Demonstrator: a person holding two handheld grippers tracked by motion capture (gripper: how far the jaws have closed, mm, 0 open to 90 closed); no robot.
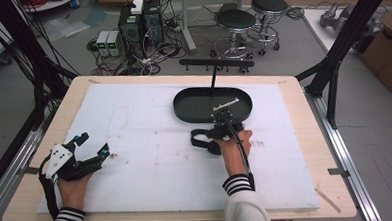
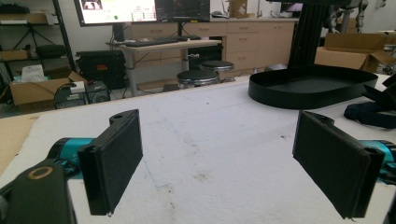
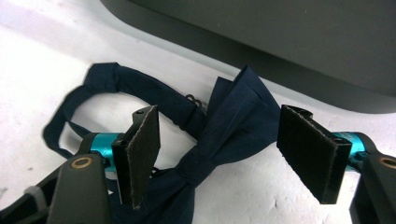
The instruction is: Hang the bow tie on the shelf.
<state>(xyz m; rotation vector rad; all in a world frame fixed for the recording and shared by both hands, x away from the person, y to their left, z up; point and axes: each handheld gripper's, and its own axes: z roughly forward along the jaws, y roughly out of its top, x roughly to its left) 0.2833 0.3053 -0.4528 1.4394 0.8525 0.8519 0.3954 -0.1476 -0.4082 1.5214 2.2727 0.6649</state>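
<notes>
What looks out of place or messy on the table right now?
Nothing is damaged or spilled. The navy bow tie lies crumpled on the white mat, outside the black tray, its strap looped to one side. The right gripper straddles its knot with open jaws. The mat has a few small brown stains.

Worktop (image 1: 307, 185): pale wood, rectangular, edges bare around a white foam sheet (image 1: 149, 122) that covers most of it; the sheet bears small brown stains. On the sheet: one black oval tray (image 1: 184, 107), far side, right of centre; one navy bow tie (image 3: 219, 135) with looped strap, lying flat just beside the tray's near wall.
</notes>
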